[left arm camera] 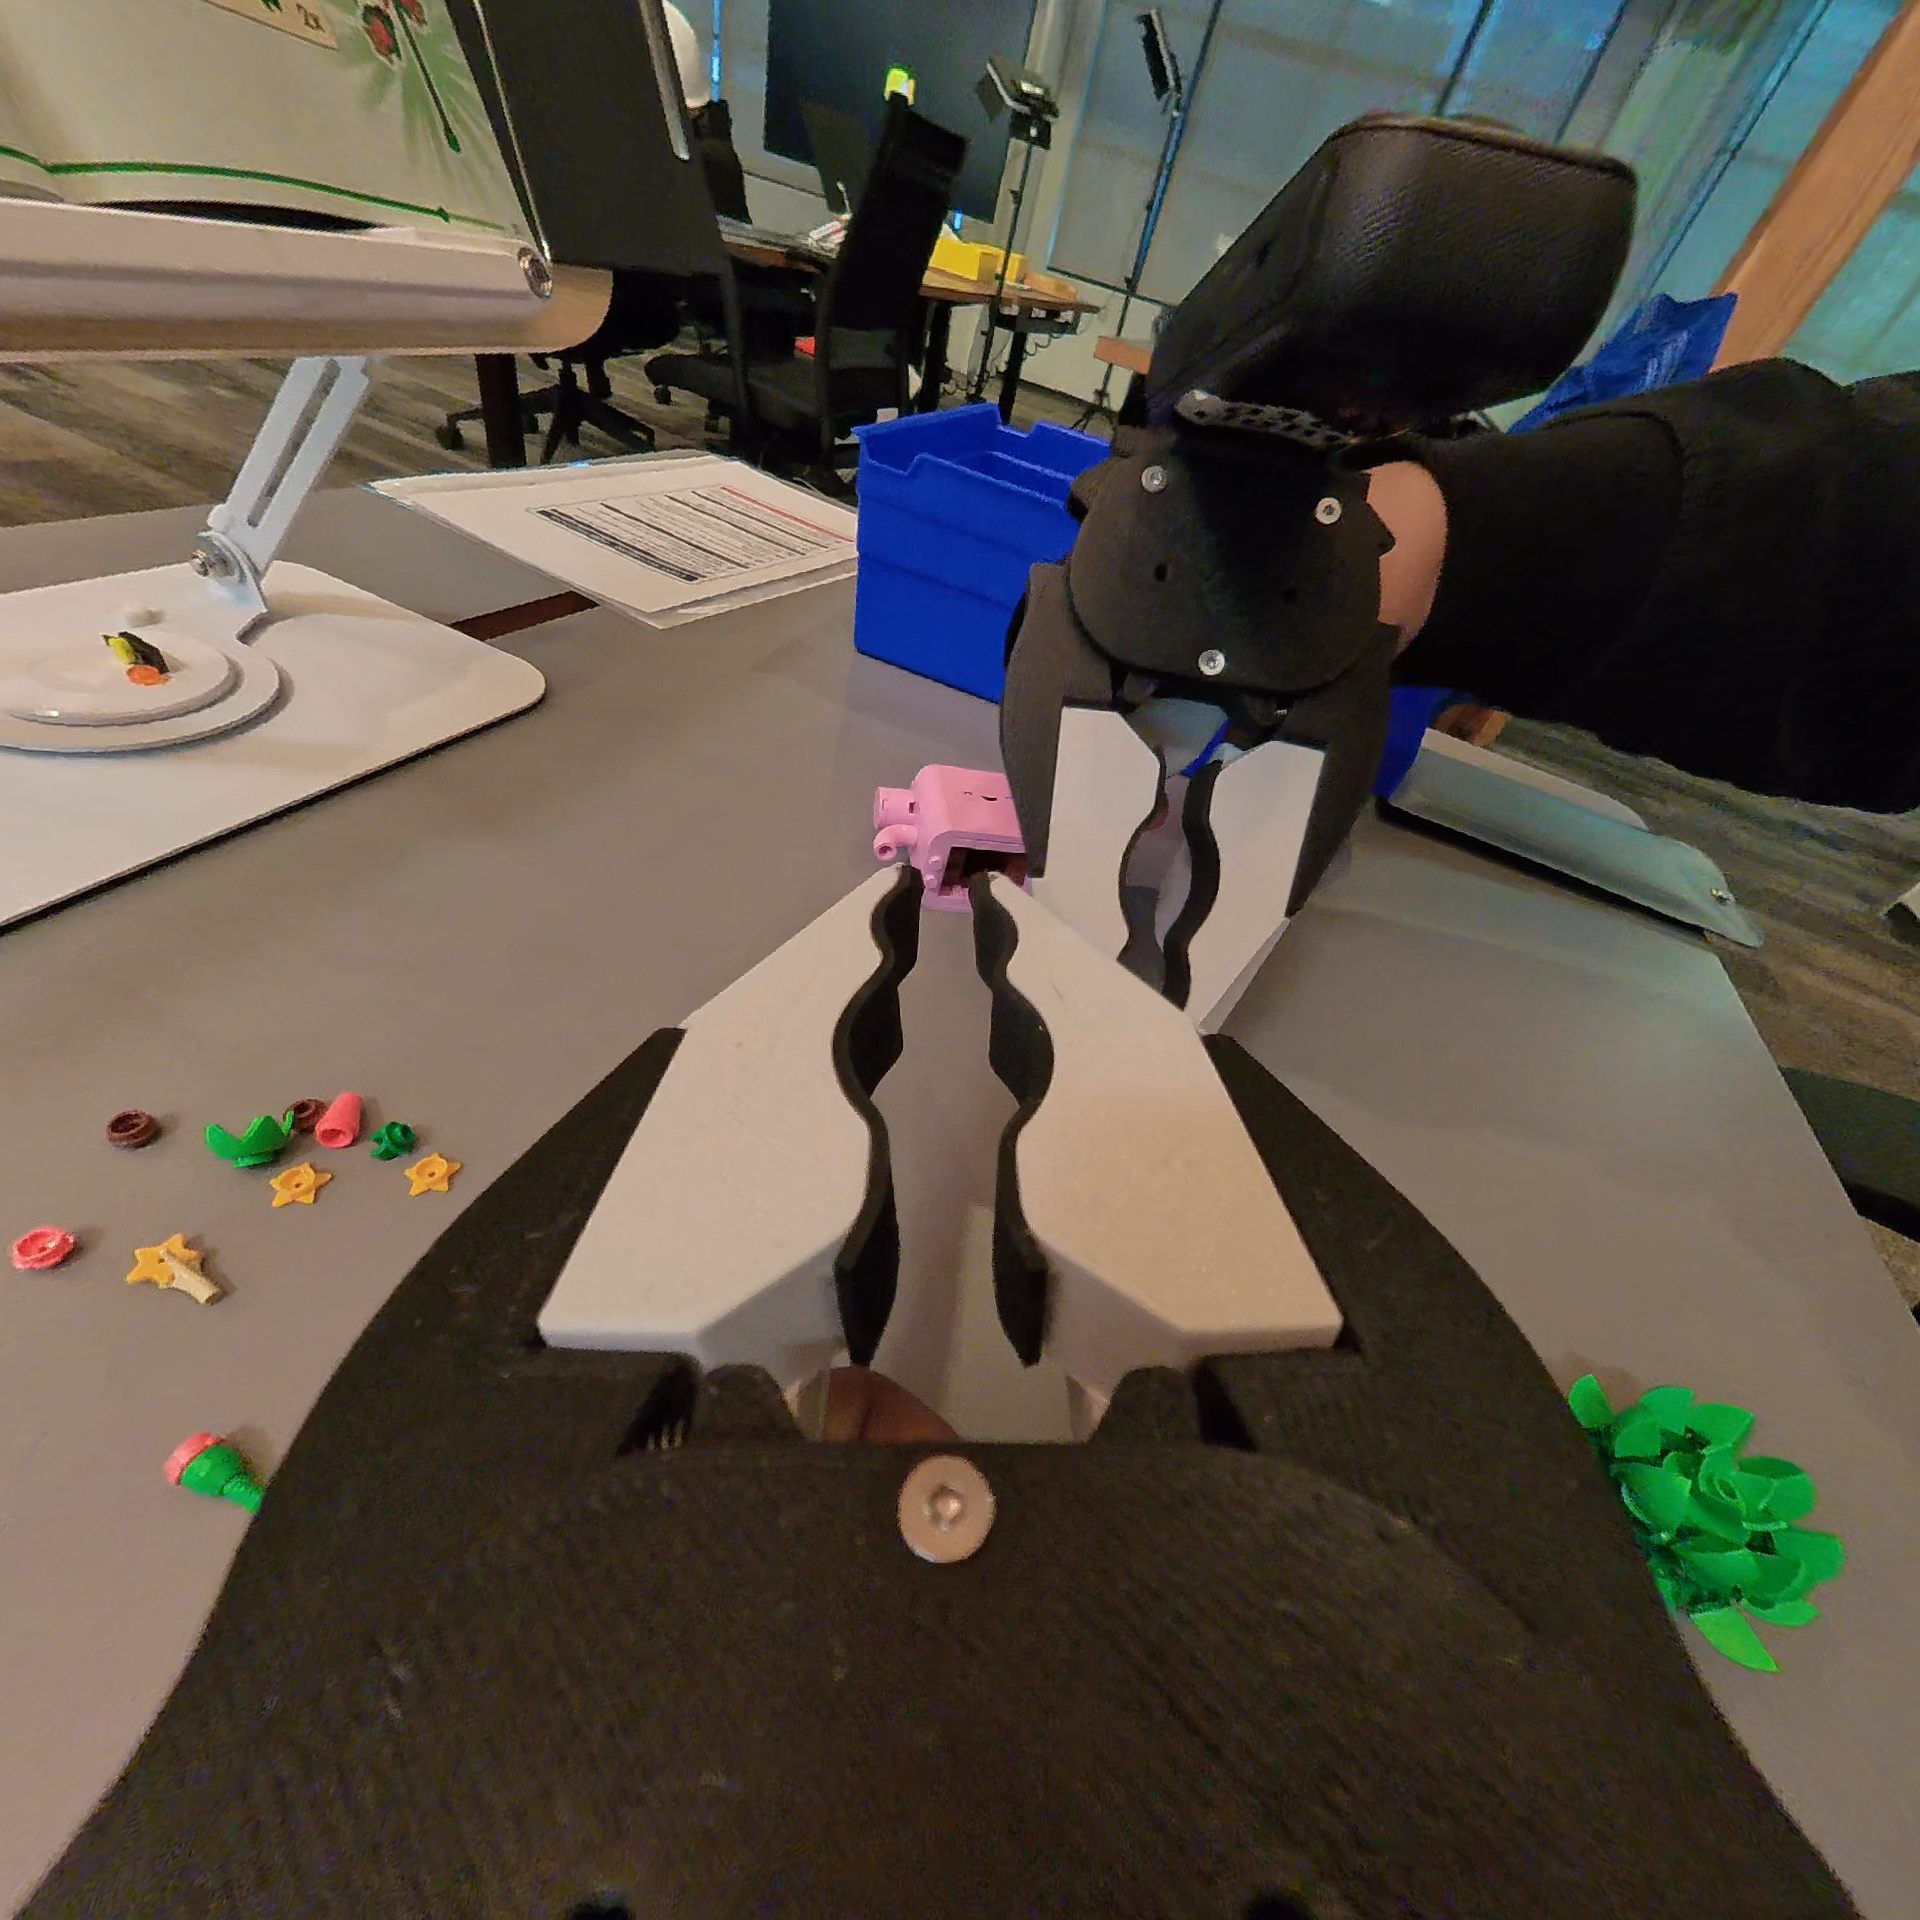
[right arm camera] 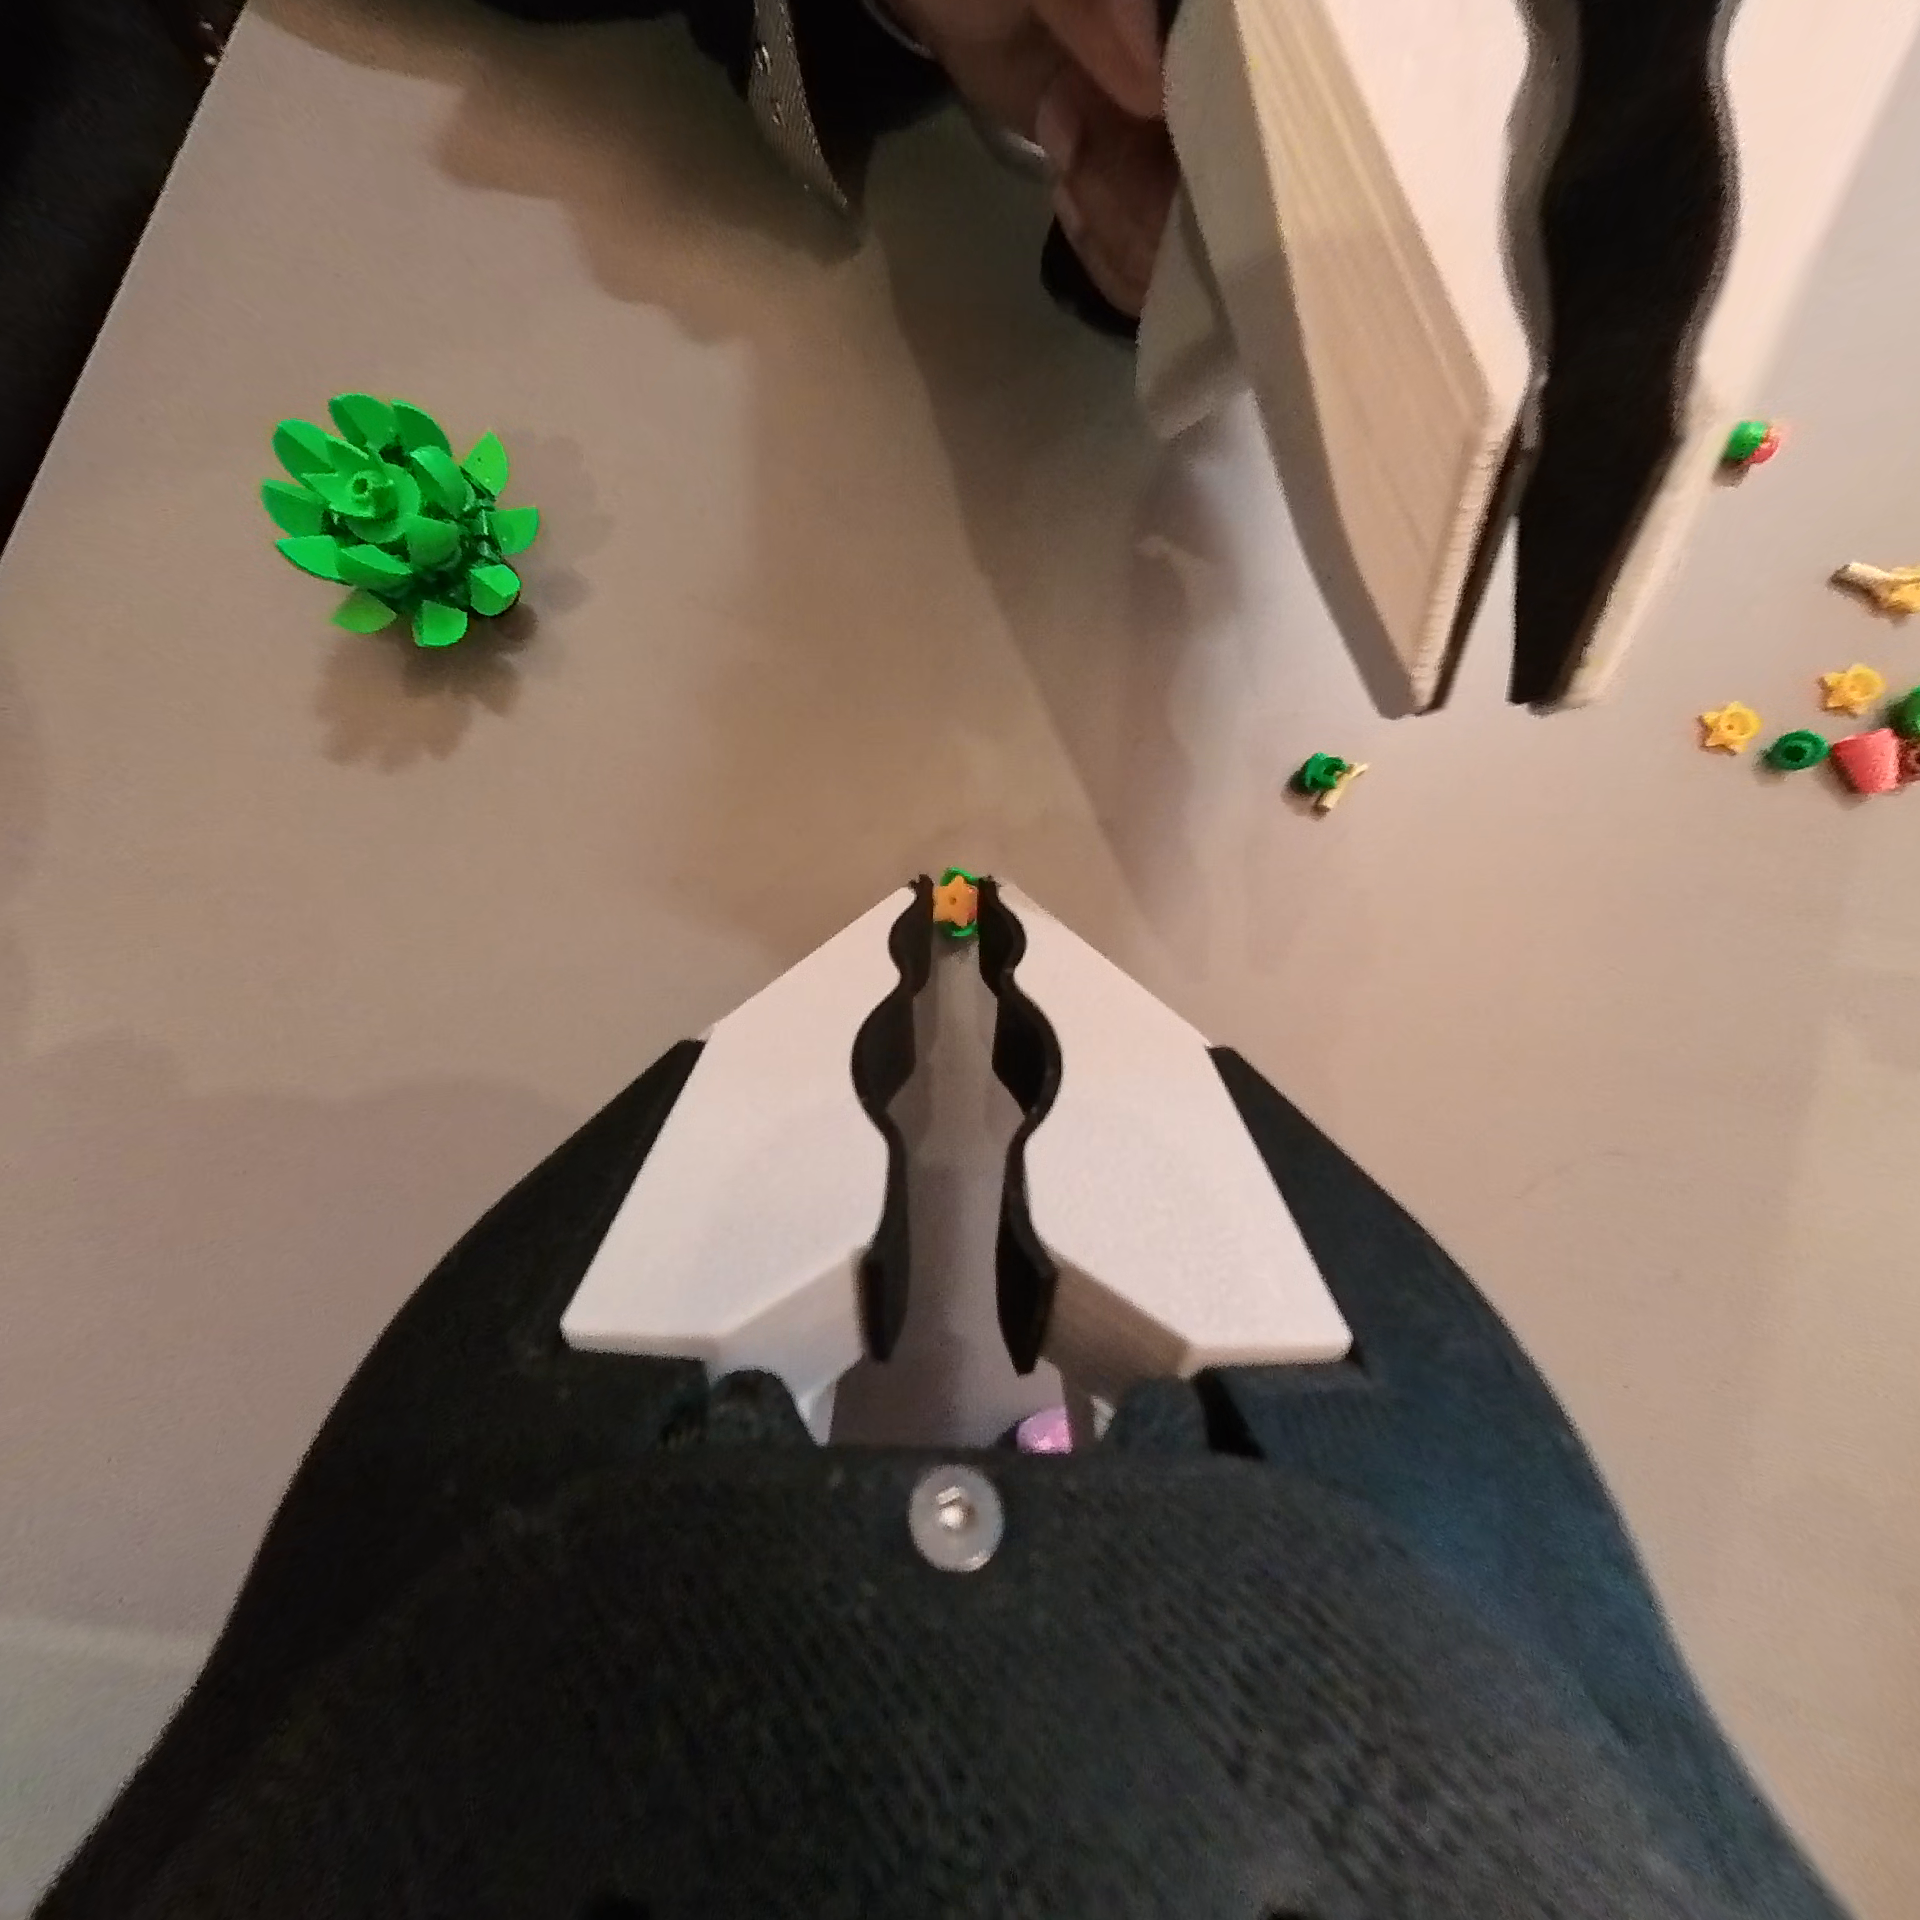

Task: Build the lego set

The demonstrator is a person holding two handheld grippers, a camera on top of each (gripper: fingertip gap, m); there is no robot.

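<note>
My left gripper (left arm camera: 943, 883) hovers low over the grey table (left arm camera: 623, 831), jaws a little apart and empty. A pink Lego block (left arm camera: 951, 821) lies on the table just beyond its tips. My right gripper (right arm camera: 954, 896) points down at the table and is shut on a tiny yellow flower on a green stud (right arm camera: 954, 904). In the left wrist view the right gripper (left arm camera: 1158, 971) hangs just right of the pink block. A green leafy plant build (right arm camera: 400, 520) lies apart; it also shows at the right of the left wrist view (left arm camera: 1704, 1517).
Loose small pieces, yellow stars, pink, green and brown bits (left arm camera: 301, 1153), lie left of my left gripper. A green and tan piece (right arm camera: 1325, 777) lies alone. A white stand (left arm camera: 260, 665) holds the booklet at back left. A blue bin (left arm camera: 956, 520) and a laminated sheet (left arm camera: 644, 530) stand behind. The gap from one gripper's tips to the other's is roughly 9 centimeters. From either gripper's tips it is about 12 centimeters to the pink Lego block (left arm camera: 951, 821).
</note>
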